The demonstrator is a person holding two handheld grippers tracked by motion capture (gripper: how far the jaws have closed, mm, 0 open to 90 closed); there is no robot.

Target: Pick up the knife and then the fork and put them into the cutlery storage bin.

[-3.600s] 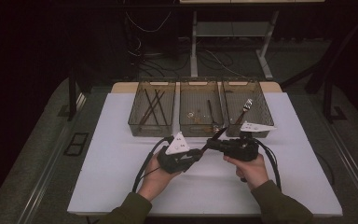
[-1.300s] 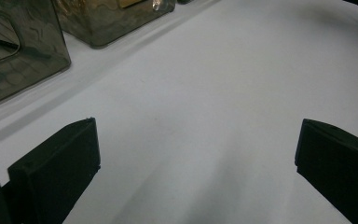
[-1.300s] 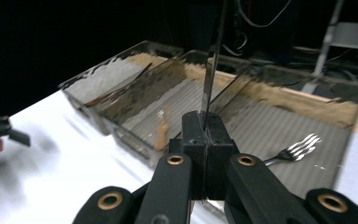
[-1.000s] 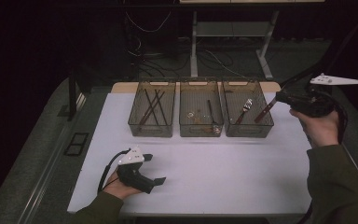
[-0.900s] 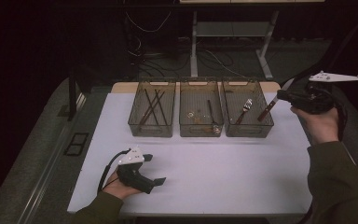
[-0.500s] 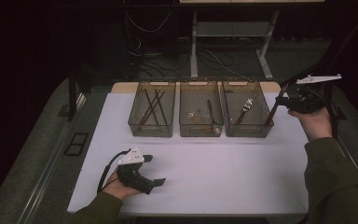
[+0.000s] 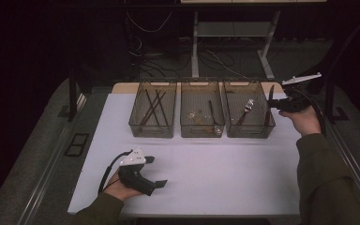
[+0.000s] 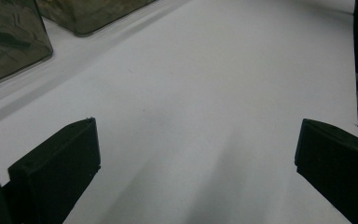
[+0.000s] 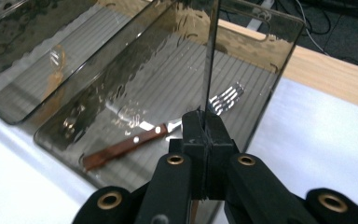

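My right gripper is shut on a thin knife and holds it over the right end of the right bin. In the right gripper view the grey blade rises straight up from between the shut jaws. Below it, a fork with a wooden handle lies on that bin's floor. My left gripper rests on the white table at the front left. It stands wide open with nothing between its jaws.
Three smoky clear bins stand in a row at the back of the table. The left bin holds long dark sticks, and the middle bin holds a thin utensil and small bits. A wooden strip runs behind the bins.
My right hand has carried the knife down and to the left, from beyond the table's right side to the right bin's end. The left gripper has stayed put.
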